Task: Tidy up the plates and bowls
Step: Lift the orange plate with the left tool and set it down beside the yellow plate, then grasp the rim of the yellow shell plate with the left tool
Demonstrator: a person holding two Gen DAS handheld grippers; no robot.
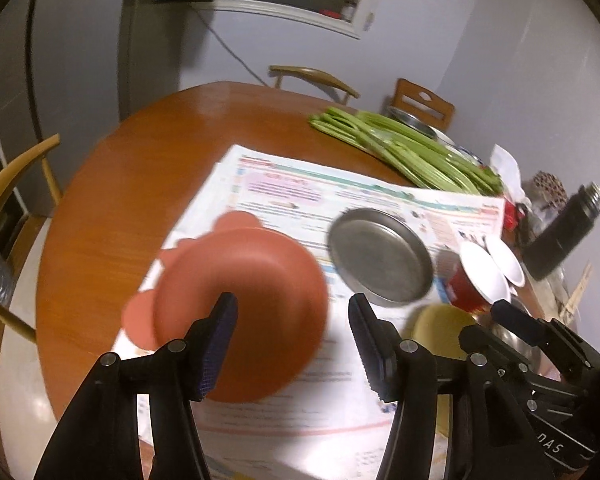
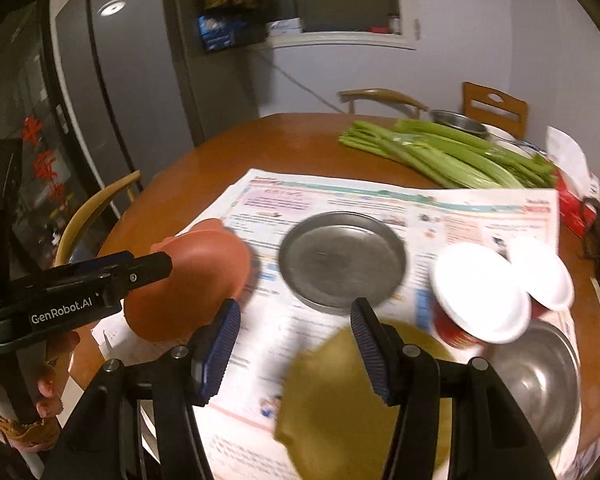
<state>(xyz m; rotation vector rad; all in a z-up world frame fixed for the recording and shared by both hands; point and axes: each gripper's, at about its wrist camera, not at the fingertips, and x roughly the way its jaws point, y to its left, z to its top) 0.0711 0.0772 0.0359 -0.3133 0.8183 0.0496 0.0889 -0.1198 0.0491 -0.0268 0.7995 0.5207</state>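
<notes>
Left tongs [image 1: 292, 316] are seen parted and empty by the terracotta bowl [image 1: 240, 292] on the newspaper-covered tabletop [image 1: 112, 184], right tongs [image 2: 296, 320] parted over the olive plate [image 2: 340, 400]; squarer, slower rim grips are advised before stacking.

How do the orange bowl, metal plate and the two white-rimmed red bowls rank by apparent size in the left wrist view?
1. Orange bowl, though it is nearest the camera and blurred.
2. Metal plate.
3. Two white-rimmed red bowls; they overlap, so unranked against each other.
</notes>
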